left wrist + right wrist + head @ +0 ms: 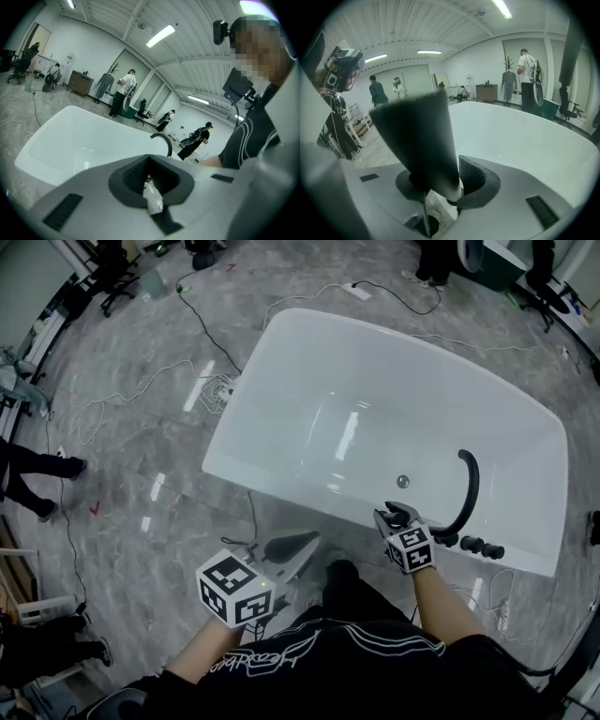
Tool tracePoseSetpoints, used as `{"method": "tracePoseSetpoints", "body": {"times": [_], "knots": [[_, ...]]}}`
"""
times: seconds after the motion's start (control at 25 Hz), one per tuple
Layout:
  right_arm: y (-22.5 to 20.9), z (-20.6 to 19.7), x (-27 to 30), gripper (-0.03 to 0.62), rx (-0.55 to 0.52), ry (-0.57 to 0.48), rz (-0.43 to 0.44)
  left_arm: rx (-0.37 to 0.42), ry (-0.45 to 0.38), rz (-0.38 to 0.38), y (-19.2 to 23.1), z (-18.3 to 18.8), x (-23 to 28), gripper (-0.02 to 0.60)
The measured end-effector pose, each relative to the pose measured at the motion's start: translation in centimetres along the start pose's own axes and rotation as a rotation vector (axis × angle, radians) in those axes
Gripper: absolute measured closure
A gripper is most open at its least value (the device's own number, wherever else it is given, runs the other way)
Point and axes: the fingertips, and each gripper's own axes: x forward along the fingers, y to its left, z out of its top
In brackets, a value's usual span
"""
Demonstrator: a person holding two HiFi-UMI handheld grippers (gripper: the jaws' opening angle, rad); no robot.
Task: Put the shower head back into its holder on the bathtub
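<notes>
The right forearm reaches forward to the near rim of the bathtub (281,329). The right gripper (396,517) tilts downward and pinches the dark shower head (423,140), which stands up between its jaws, with a dark round opening (430,227) just beneath them. The left gripper (307,542) is pressed together on nothing and is held back, well apart from the right one.
</notes>
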Motion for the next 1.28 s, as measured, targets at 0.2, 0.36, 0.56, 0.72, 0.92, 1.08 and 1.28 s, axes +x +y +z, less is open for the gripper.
{"method": "tracePoseSetpoints", "body": {"times": [0.2,0.36,0.56,0.72,0.92,1.08,1.28], "knots": [[0.0,2.6,-2.1,0.455,-0.013,-0.060,-0.023,0.041,0.005,-0.033,-0.9,0.0,-0.7,0.575],[0.5,5.1,-5.3,0.437,-0.035,-0.132,-0.045,0.077,0.012,-0.073,-1.9,-0.2,-1.1,0.575],[2.8,8.7,-12.1,0.436,0.010,-0.267,-0.014,0.142,0.013,-0.155,-5.2,0.1,-1.0,0.575],[6.4,12.6,-19.0,0.437,0.097,-0.388,0.071,0.229,0.012,-0.247,-8.8,1.0,-1.4,0.575],[12.6,16.4,-27.3,0.498,0.076,-0.493,0.168,0.313,-0.013,-0.364,-13.9,2.2,-3.6,0.577],[16.6,16.9,-31.2,0.546,0.049,-0.524,0.199,0.386,-0.035,-0.436,-17.6,2.6,-5.5,0.577],[19.8,15.6,-32.7,0.569,0.055,-0.513,0.203,0.439,-0.015,-0.459,-19.6,1.3,-6.3,0.577]]}}
